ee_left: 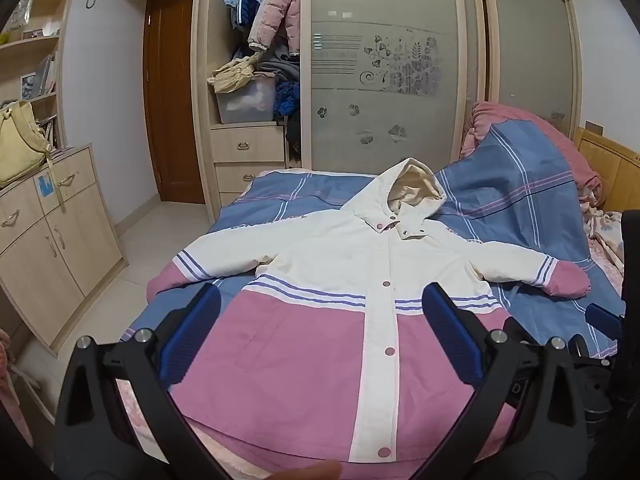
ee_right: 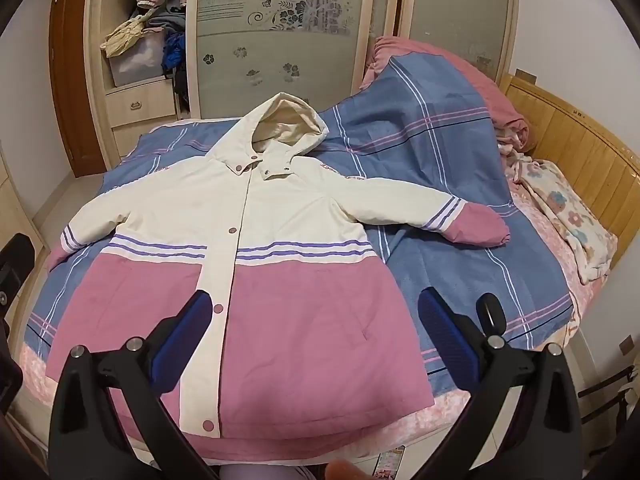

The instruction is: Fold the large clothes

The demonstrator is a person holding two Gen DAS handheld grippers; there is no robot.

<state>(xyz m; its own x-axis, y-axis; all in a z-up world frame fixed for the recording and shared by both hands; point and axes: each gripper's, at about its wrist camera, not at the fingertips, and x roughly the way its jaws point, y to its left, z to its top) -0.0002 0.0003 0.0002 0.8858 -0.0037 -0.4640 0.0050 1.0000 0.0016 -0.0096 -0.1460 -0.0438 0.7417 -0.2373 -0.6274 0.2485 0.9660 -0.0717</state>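
A hooded jacket [ee_left: 344, 264] [ee_right: 256, 224], cream on top and pink below with purple stripes and snap buttons, lies flat and face up on the bed, both sleeves spread out and the hood toward the wardrobe. My left gripper [ee_left: 320, 300] hovers above its lower front, jaws wide apart, nothing between the blue pads [ee_left: 192, 332]. My right gripper [ee_right: 316, 300] hangs over the pink lower half near the hem, also open and empty. Neither touches the fabric. The right gripper's body shows at the right edge of the left wrist view.
The bed [ee_right: 460, 264] has a blue plaid cover, with a heaped quilt [ee_right: 432, 104] and a floral pillow [ee_right: 568, 216] to the right by a wooden headboard [ee_right: 580, 140]. Behind stands a wardrobe [ee_left: 384, 64] with hanging clothes. A cabinet [ee_left: 52, 232] with a yellow bag stands left.
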